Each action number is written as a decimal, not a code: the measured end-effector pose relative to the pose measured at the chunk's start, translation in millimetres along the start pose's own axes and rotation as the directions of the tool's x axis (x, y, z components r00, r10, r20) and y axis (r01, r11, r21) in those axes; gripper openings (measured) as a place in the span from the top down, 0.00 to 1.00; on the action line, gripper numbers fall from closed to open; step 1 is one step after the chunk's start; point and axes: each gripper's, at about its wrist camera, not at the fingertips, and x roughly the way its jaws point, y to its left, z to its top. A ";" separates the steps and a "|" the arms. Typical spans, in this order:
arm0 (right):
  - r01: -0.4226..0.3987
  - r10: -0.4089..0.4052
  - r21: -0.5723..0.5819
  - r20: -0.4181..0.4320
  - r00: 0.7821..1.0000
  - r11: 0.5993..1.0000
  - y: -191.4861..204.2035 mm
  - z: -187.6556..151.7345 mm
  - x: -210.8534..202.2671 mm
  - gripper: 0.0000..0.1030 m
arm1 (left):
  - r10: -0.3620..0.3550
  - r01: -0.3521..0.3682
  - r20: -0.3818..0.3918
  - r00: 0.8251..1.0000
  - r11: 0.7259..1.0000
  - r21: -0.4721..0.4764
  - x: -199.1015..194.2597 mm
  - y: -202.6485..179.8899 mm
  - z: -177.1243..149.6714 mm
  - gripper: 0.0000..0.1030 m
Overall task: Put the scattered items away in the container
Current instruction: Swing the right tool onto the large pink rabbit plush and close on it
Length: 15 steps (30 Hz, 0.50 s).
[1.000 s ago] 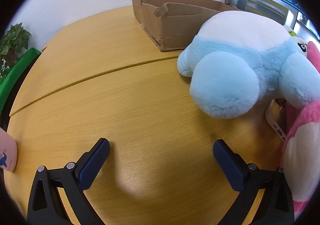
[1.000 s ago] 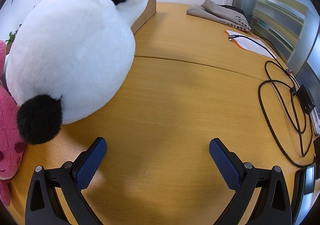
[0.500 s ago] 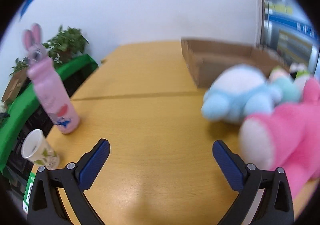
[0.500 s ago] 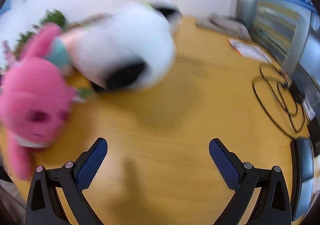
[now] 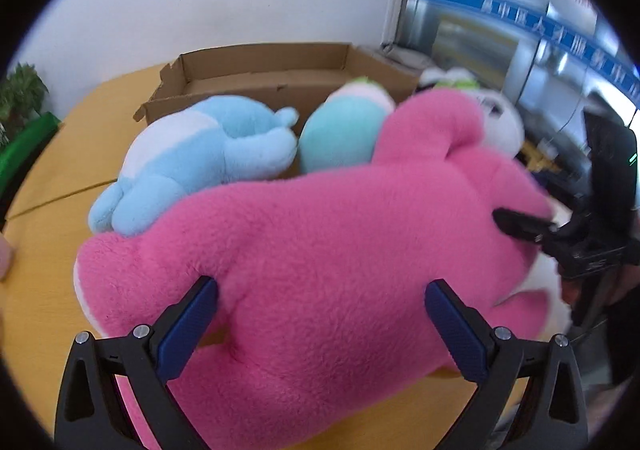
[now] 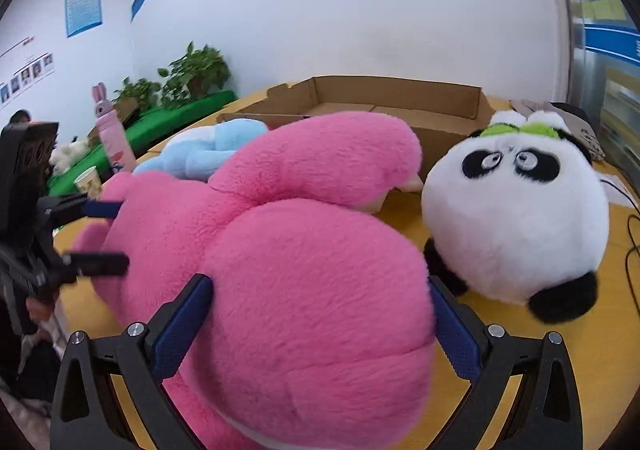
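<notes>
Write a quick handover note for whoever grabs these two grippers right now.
Left gripper: open, fingers astride one end of the pink plush.
Right gripper: wide apart, fingers against the other end; firm grip unclear.
Cardboard box sits behind, apparently empty.
Blue plush, teal plush and panda lie outside it on the table.
Done: nothing boxed.
Left: lift the pink plush in, then the other three.

Both wrist views face the pink plush [image 5: 320, 250] closely, from opposite ends.
</notes>
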 end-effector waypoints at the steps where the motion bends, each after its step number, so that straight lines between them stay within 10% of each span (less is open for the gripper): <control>1: 0.017 -0.017 0.004 0.023 1.000 1.000 2.9 -1.5 0.1 0.00 | 0.003 -0.003 0.012 1.000 1.000 -0.002 -0.6 1.3 -1.8 0.00; 15: -0.068 0.068 0.019 -0.008 0.998 0.997 -10.0 3.1 -0.4 0.00 | -0.279 0.256 -0.103 0.955 0.947 -0.195 -7.5 53.6 -23.9 0.01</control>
